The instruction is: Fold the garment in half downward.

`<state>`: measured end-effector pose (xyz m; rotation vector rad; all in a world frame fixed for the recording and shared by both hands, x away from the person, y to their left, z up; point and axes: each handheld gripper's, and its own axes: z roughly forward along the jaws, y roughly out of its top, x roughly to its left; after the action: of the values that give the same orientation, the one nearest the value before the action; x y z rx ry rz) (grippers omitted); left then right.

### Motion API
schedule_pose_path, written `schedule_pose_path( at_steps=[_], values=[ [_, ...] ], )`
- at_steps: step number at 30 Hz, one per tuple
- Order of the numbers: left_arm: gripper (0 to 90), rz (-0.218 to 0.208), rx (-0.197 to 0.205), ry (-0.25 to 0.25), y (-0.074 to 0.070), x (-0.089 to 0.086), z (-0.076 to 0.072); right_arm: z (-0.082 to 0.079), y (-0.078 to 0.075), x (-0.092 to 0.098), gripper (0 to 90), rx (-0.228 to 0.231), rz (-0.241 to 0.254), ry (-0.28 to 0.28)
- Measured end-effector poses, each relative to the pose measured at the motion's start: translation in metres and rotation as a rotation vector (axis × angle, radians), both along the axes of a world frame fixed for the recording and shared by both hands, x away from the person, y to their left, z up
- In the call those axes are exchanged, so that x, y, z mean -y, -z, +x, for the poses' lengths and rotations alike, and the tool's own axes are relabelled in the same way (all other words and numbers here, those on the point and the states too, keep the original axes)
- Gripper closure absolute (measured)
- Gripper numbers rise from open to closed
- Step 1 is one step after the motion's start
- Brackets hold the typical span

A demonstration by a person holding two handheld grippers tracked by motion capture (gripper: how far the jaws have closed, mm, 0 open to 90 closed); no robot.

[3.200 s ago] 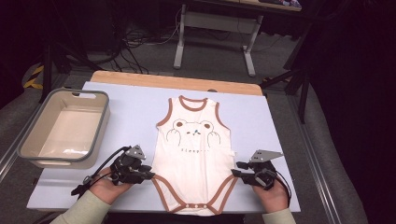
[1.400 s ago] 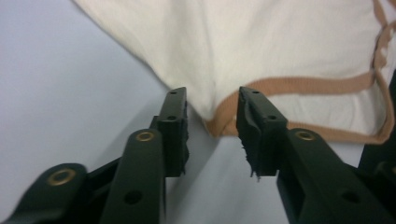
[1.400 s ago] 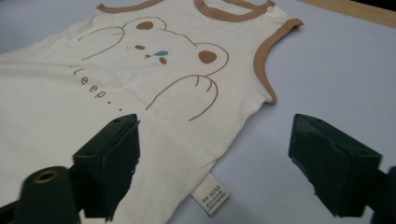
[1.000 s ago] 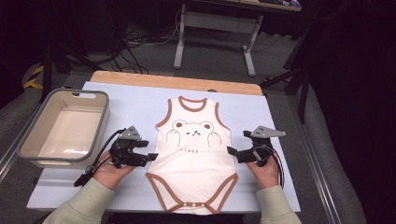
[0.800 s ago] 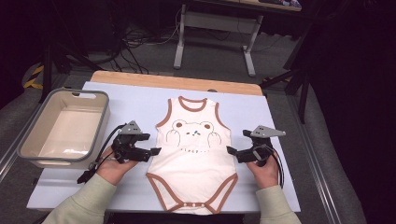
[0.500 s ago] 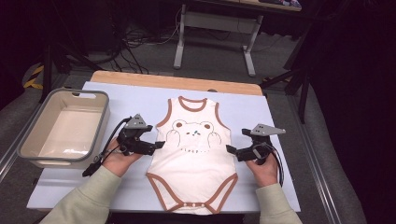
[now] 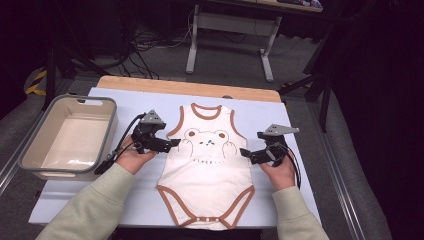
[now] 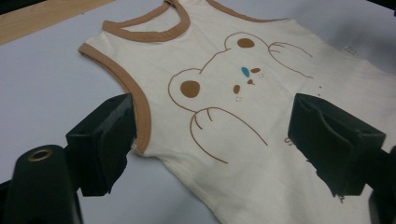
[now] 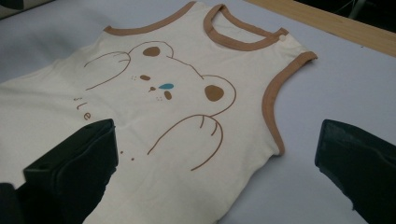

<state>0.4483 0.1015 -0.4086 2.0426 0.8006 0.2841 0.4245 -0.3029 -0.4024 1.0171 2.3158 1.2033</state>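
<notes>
The cream baby bodysuit (image 7: 207, 165) lies flat on the blue table mat (image 7: 300, 120), with the left gripper (image 7: 172, 143), jaws just widened, straddling its armhole edge and the right gripper (image 7: 243, 152), jaws apart, at the opposite edge, neither clamping fabric.

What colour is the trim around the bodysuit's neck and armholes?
Brown, on the cream bodysuit; the trim shows best in the left gripper view.

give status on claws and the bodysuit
Left claw open, just widened, at armhole. Right claw open at other side. Bodysuit flat, unheld. Nothing in the way.
</notes>
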Motion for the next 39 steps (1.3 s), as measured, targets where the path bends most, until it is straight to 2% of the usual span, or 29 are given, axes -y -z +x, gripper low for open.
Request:
schedule_pose_path(
  at_steps=[5,7,10,15,19,22,26,31,36,39],
  values=[
    [15.0,0.001,0.001,-0.013,-0.003,0.003,0.009,0.01,-0.004,-0.002,0.0,0.01,0.005,0.034],
    [13.5,0.008,0.006,-0.022,-0.002,0.003,0.013,0.014,-0.003,-0.002,0.7,-0.011,0.019,0.011],
    [13.1,0.015,-0.004,-0.041,-0.002,0.003,0.022,0.024,-0.001,-0.004,1.3,-0.04,0.024,0.026],
    [13.9,0.023,-0.018,-0.064,-0.001,0.008,0.037,0.037,-0.001,-0.007,6.0,-0.032,0.005,0.052],
    [15.7,0.038,-0.035,-0.081,0.001,0.013,0.049,0.047,-0.003,-0.008,10.6,-0.026,0.032,0.064],
    [16.7,0.037,-0.039,-0.096,0.001,0.016,0.058,0.057,-0.003,-0.01,13.6,-0.039,0.027,0.054],
    [18.4,0.04,-0.026,-0.109,0.0,0.019,0.067,0.069,-0.001,-0.014,12.9,-0.044,0.01,0.046],
    [19.2,0.05,-0.029,-0.132,0.0,0.024,0.079,0.082,-0.002,-0.014,12.3,-0.043,0.017,0.072],
    [19.4,0.052,-0.04,-0.153,0.0,0.028,0.09,0.095,-0.001,-0.018,7.6,-0.041,0.011,0.082],
    [19.8,0.048,-0.043,-0.185,0.002,0.029,0.096,0.102,0.0,-0.021,6.0,-0.047,0.011,0.08]
  ],
)
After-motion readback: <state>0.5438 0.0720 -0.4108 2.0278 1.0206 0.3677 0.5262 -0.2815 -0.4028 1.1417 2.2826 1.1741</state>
